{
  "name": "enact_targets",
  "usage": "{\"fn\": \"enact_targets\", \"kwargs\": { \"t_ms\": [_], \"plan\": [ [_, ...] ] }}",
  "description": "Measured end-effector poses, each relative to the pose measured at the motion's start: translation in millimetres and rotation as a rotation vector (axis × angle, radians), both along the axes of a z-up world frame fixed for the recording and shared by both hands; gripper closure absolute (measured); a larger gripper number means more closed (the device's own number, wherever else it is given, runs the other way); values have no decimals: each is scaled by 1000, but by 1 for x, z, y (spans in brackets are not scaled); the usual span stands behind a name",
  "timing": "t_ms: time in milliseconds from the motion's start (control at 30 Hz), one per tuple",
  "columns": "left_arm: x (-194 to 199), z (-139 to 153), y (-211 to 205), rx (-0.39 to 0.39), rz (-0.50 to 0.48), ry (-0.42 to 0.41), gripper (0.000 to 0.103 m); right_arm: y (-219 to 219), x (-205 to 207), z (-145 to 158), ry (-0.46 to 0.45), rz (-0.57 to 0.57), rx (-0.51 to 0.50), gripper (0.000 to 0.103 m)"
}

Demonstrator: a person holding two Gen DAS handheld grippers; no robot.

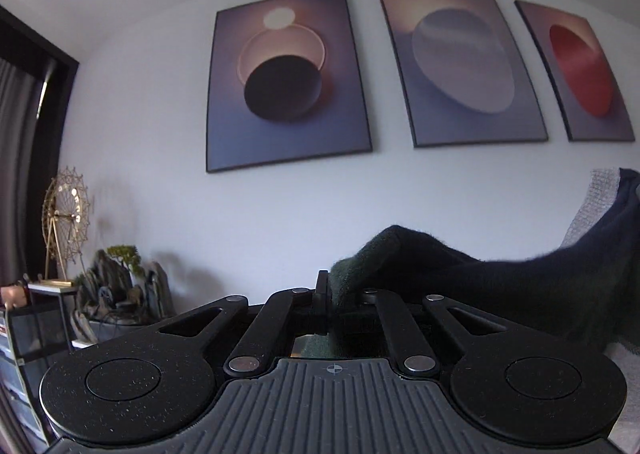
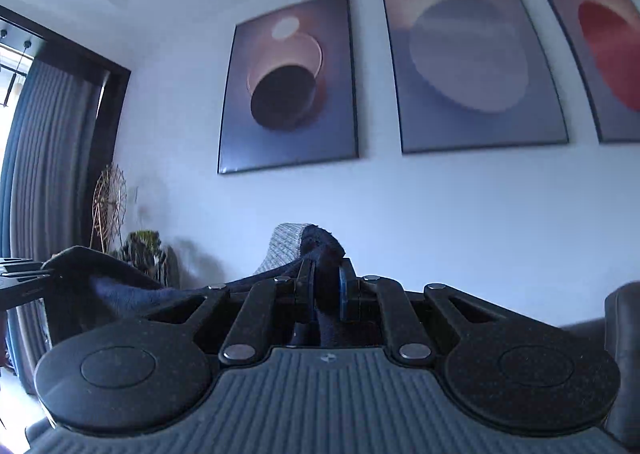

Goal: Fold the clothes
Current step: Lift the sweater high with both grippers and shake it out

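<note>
Holding the dark garment [image 1: 500, 286] off the surface by two points, I have it stretched between my two tools so that it hangs in the air and can be squared up before a fold. My left gripper [image 1: 326, 302] has its jaws drawn in tight on a thick, fuzzy edge of the cloth, which bulges up over the right-hand finger and then runs away to the right in a sagging span. My right gripper [image 2: 324, 290] is likewise pinched narrow on a bunch of the same dark cloth, with the fabric squeezed between a black finger and a blue-faced pad. From there the cloth runs leftward to the other tool [image 2: 24, 278], which shows at the left edge of the right wrist view.

A lighter grey knit layer [image 2: 282, 250] shows next to the dark cloth at the right grip, and again at the far right of the left view [image 1: 596, 205]; I judge it to be the garment's other face or lining, though I cannot tell for sure.

Both tools are tilted upward, looking at the wall [image 1: 280, 205] with its three framed pictures [image 1: 288, 77] rather than down at any work surface, so I read both hands as raised, roughly level with each other and set apart. What lies under the cloth is out of view.
</note>
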State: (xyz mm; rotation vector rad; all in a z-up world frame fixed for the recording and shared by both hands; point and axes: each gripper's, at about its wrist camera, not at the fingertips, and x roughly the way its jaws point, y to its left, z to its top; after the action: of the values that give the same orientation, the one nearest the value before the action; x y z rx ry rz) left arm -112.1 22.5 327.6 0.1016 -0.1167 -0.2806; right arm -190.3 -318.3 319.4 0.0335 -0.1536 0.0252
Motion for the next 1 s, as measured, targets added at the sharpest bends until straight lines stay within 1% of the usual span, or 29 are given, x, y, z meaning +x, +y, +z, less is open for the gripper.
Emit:
{"fn": "enact_targets", "kwargs": {
  "t_ms": [67, 100, 167, 233, 300, 333, 400, 467, 500, 533, 567, 667, 700, 733, 767, 800, 833, 900, 933, 967, 1000],
  "plan": [
    [-6, 3, 2, -5, -15, 11, 103, 1, -8, 6, -26, 4, -8, 92],
    [-5, -2, 2, 1, -20, 15, 103, 1, -12, 5, -34, 6, -14, 93],
    [-2, -17, 0, 26, -21, 22, 103, 3, -18, 5, -56, 7, -28, 103],
    [11, -38, -6, 42, -38, 62, 103, 2, -24, 5, -65, 12, -39, 103],
    [37, -71, -14, 58, -58, 126, 103, 1, -8, -8, -29, 17, -46, 103],
    [57, -92, -23, 69, -62, 172, 103, 0, 11, -24, 20, 16, -48, 103],
    [105, -147, -48, 126, -46, 284, 103, -3, 48, -57, 119, 16, -50, 103],
    [154, -213, -70, 187, -12, 434, 103, -12, 93, -115, 282, 43, -5, 103],
    [175, -249, -76, 214, -2, 513, 103, -14, 112, -152, 383, 66, 12, 103],
    [193, -286, -79, 256, 13, 582, 103, -16, 131, -189, 483, 87, 29, 100],
    [208, -323, -81, 299, 29, 646, 103, -17, 145, -227, 578, 103, 28, 99],
    [230, -417, -70, 440, 82, 782, 103, -11, 164, -345, 864, 157, 13, 99],
    [233, -437, -63, 463, 89, 814, 103, -7, 166, -378, 938, 175, 18, 99],
    [235, -454, -55, 483, 94, 841, 100, -4, 166, -403, 996, 200, 43, 99],
    [236, -463, -48, 495, 98, 855, 96, -1, 166, -428, 1054, 224, 69, 99],
    [238, -472, -40, 506, 102, 869, 85, 3, 165, -452, 1110, 248, 94, 98],
    [239, -479, -33, 513, 104, 882, 78, 9, 165, -466, 1143, 265, 114, 96],
    [247, -475, -25, 493, 101, 893, 75, 19, 165, -489, 1189, 300, 150, 86],
    [250, -472, -22, 475, 93, 893, 73, 24, 164, -499, 1203, 318, 166, 74],
    [253, -468, -19, 459, 84, 892, 69, 25, 165, -502, 1207, 323, 178, 66],
    [257, -464, -18, 450, 72, 888, 57, 28, 165, -507, 1208, 323, 179, 64]
  ]
}}
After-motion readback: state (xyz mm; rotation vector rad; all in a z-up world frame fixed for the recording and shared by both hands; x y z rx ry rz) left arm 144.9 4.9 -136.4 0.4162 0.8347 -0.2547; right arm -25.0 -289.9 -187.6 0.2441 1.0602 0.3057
